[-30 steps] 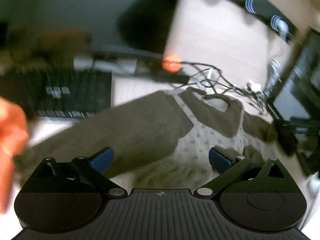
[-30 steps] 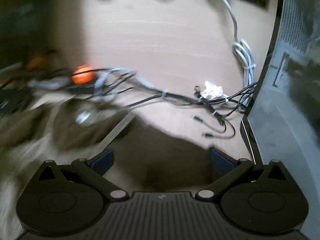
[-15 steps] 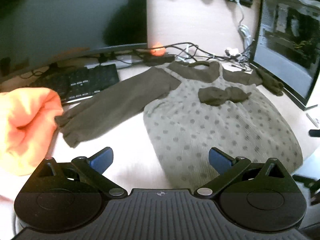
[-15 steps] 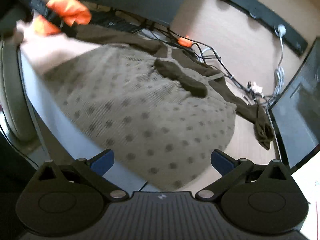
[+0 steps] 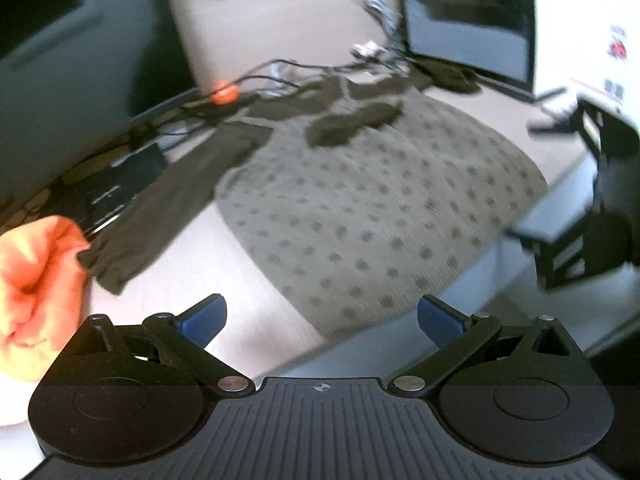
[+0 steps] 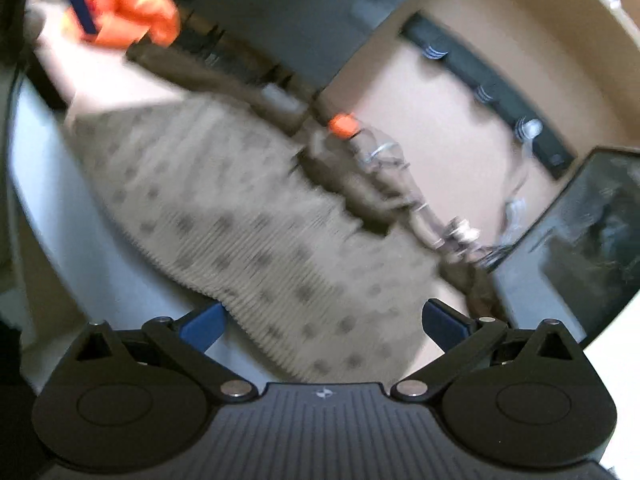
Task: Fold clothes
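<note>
- Left wrist view is showing your left claw (image 5: 322, 318) hanging above the near edge of the surface (image 5: 244, 276) with its blue fingers spread wide and nothing between them.
- Right wrist view, though blurred, is showing your right claw (image 6: 324, 322) likewise spread and empty, hovering over the hem of the dotted dress (image 6: 256, 220).
- You are looking at the dotted dress (image 5: 360, 208) lying flat and open on the surface, one brown sleeve (image 5: 172, 196) stretched out to the left and its bow (image 5: 352, 122) sitting near the collar.
- No fold is showing yet, so by my reading the whole job is still waiting: sleeves in, then the body doubled.
- An orange cloth (image 5: 34, 288) is lying bunched just beside the sleeve's cuff.
- No basket, bin or box is appearing in either view.
</note>
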Action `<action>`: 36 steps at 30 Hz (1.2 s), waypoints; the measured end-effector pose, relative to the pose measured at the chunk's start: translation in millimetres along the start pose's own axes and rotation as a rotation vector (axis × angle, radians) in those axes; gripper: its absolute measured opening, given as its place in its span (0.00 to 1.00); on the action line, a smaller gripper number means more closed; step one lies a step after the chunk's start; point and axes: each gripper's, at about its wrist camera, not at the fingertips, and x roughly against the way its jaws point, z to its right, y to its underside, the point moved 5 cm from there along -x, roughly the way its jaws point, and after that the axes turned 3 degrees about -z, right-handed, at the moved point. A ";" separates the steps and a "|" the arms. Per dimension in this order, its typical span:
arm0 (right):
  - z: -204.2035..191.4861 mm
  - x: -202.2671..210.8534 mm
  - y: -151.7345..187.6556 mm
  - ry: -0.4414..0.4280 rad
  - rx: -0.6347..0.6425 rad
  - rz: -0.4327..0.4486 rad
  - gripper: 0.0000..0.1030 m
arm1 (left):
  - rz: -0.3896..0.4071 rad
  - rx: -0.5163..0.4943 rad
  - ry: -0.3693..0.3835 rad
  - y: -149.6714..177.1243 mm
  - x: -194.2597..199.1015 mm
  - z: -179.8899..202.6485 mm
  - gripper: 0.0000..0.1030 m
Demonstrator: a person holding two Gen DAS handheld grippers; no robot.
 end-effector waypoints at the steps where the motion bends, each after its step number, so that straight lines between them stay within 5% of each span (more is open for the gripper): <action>1: 4.6 -0.6 -4.0 0.015 -0.012 0.002 1.00 | -0.005 -0.017 0.008 0.7 -2.6 3.9 1.00; 9: 33.6 -14.6 -27.7 0.088 -0.125 -0.014 1.00 | -0.024 -0.165 0.011 -7.2 -38.2 30.2 1.00; 13: 38.6 -17.5 -27.6 0.099 -0.111 -0.020 1.00 | 0.005 -0.231 -0.099 -17.6 -49.5 29.6 1.00; 16: 29.2 -7.1 -22.4 -0.032 -0.095 -0.019 1.00 | 0.015 -0.235 -0.230 -26.7 -53.5 7.9 1.00; 19: 6.2 4.7 -14.7 -0.201 -0.041 -0.038 1.00 | 0.020 -0.164 -0.277 -38.7 -50.1 -21.2 1.00; 25: -21.2 -15.4 3.1 -0.262 -0.048 -0.112 1.00 | 0.042 0.029 -0.039 -47.6 -33.2 -37.5 1.00; 30: -20.6 -18.0 0.4 -0.250 -0.065 -0.099 1.00 | 0.031 -0.040 0.030 -31.7 -24.8 -8.3 1.00; 36: 5.7 -16.0 -21.7 -0.117 -0.112 -0.017 1.00 | -0.009 -0.149 0.070 -12.7 -24.2 19.2 1.00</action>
